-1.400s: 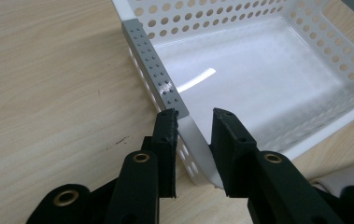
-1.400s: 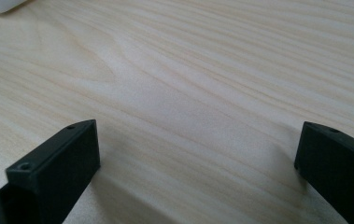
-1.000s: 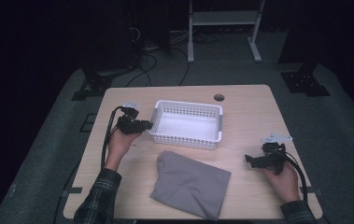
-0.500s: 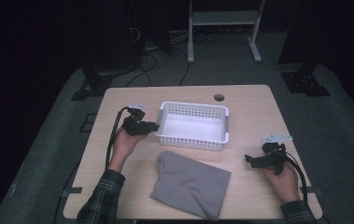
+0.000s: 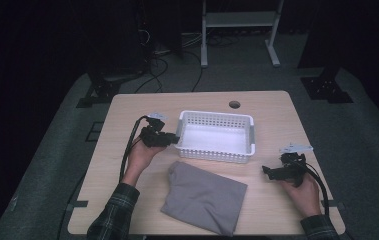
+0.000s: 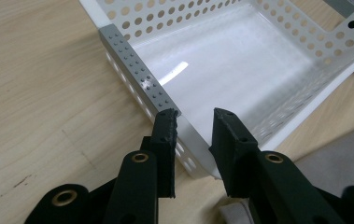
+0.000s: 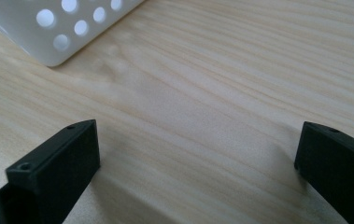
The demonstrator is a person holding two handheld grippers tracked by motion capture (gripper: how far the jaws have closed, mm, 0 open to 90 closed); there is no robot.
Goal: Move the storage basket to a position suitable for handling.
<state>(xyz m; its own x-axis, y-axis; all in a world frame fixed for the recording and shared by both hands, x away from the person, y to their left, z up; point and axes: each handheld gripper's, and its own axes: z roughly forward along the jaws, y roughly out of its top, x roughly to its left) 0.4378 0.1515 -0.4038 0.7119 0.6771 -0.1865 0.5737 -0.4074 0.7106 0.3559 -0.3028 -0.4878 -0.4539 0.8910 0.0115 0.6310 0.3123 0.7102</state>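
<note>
A dark room surrounds a light wooden counter (image 5: 272,115) that stands on grey flooring, with a white metal frame (image 5: 239,22) and loose cables behind it. A small round hole (image 5: 234,104) is cut into the counter near its far edge.

At the left, a hand in a plaid sleeve (image 5: 114,212) holds the left gripper (image 5: 175,141) against the left end of the white perforated basket (image 5: 216,136). In the left gripper view its black fingers (image 6: 165,140) straddle the basket's near-left rim, one outside the wall and one inside, drawn narrowly together around it; whether the pads press fully on the plastic I cannot tell, though the gap is hardly wider than the rim itself. A grey strip (image 6: 135,65) runs along the top edge of that end wall. The basket sits in the middle of the counter, slightly toward the far side, and is empty.

Just in front of the basket, toward the person, lies a folded grey cloth (image 5: 204,197), close to the basket's near wall but apart from it.

At the right, the right gripper (image 5: 267,172) rests low over the counter, well apart from the cloth and basket. Its fingers (image 7: 58,163) are spread wide with bare wood between them, and a corner of the basket (image 7: 48,28) shows farther off.
</note>
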